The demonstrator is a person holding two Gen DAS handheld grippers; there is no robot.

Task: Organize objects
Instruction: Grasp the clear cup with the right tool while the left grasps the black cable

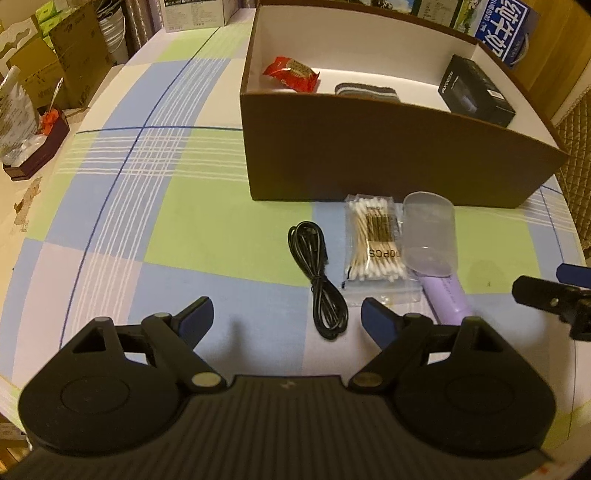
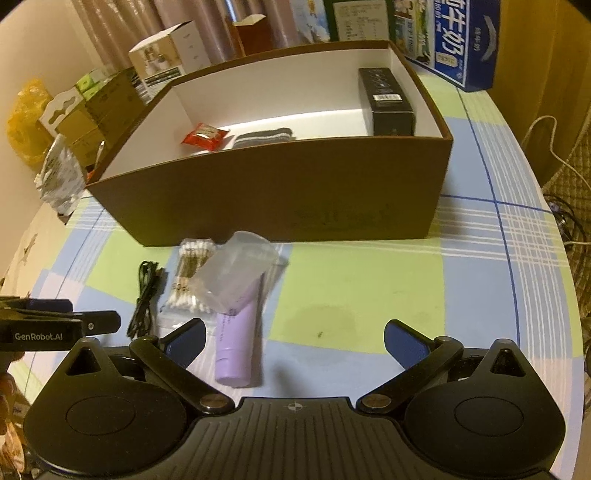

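Observation:
A brown box (image 1: pixel 369 155) (image 2: pixel 258 192) with a white inside holds a red snack packet (image 1: pixel 291 74) (image 2: pixel 205 137), a folded grey cloth (image 1: pixel 365 93) (image 2: pixel 264 136) and a black carton (image 1: pixel 476 90) (image 2: pixel 388 99). In front of it on the checked cloth lie a coiled black cable (image 1: pixel 317 273) (image 2: pixel 146 295), a bag of cotton swabs (image 1: pixel 373 243) (image 2: pixel 190 277) and a purple tube with a clear cap (image 1: pixel 432 243) (image 2: pixel 236 314). My left gripper (image 1: pixel 286 321) hangs open over the cloth, the cable just ahead between its fingers. My right gripper (image 2: pixel 295 341) is open, the tube by its left finger.
Cardboard boxes (image 1: pixel 55 74) (image 2: pixel 92 110), a plastic bag (image 1: pixel 16 110) and a small dark tray (image 1: pixel 40 147) crowd the table's left edge. A blue milk carton (image 1: pixel 506 26) (image 2: pixel 461 40) stands behind the box. A white cord (image 2: pixel 554 147) hangs off the right side.

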